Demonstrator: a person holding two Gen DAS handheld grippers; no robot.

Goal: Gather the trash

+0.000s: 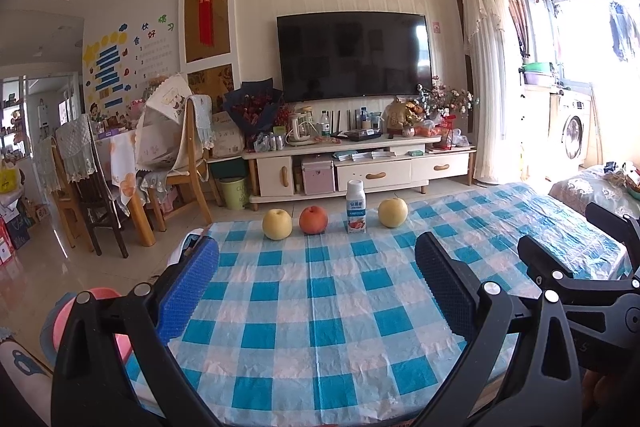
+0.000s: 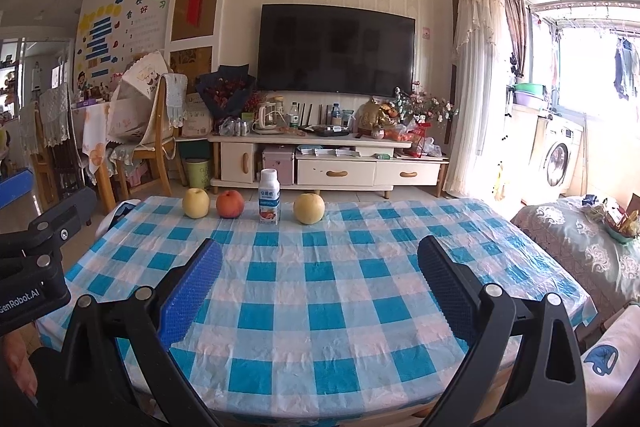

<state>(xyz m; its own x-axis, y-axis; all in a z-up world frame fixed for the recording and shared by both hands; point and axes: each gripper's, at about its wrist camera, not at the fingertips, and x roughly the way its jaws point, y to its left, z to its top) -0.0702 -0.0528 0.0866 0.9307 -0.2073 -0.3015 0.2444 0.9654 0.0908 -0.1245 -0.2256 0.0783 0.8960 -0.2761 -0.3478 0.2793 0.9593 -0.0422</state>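
Observation:
A small white drink bottle (image 1: pixel 355 207) (image 2: pixel 269 202) with a blue label stands upright at the far edge of the table with the blue checked cloth (image 1: pixel 320 307) (image 2: pixel 320 307). Left of it lie a yellow pear (image 1: pixel 276 223) (image 2: pixel 196 203) and a red-orange peach (image 1: pixel 313 220) (image 2: pixel 229 204). Another yellow pear (image 1: pixel 393 213) (image 2: pixel 309 209) sits to its right. My left gripper (image 1: pixel 316 271) is open over the near half of the table, nothing between its fingers. My right gripper (image 2: pixel 320 267) is open too, equally far from the row.
A pink basin (image 1: pixel 100 319) sits low beside the table's left edge. A green waste bin (image 1: pixel 234 191) (image 2: pixel 197 172) stands by the TV cabinet (image 1: pixel 360 167). Wooden chairs (image 1: pixel 184 163) stand at the left, and a covered sofa (image 2: pixel 580 247) lies right of the table.

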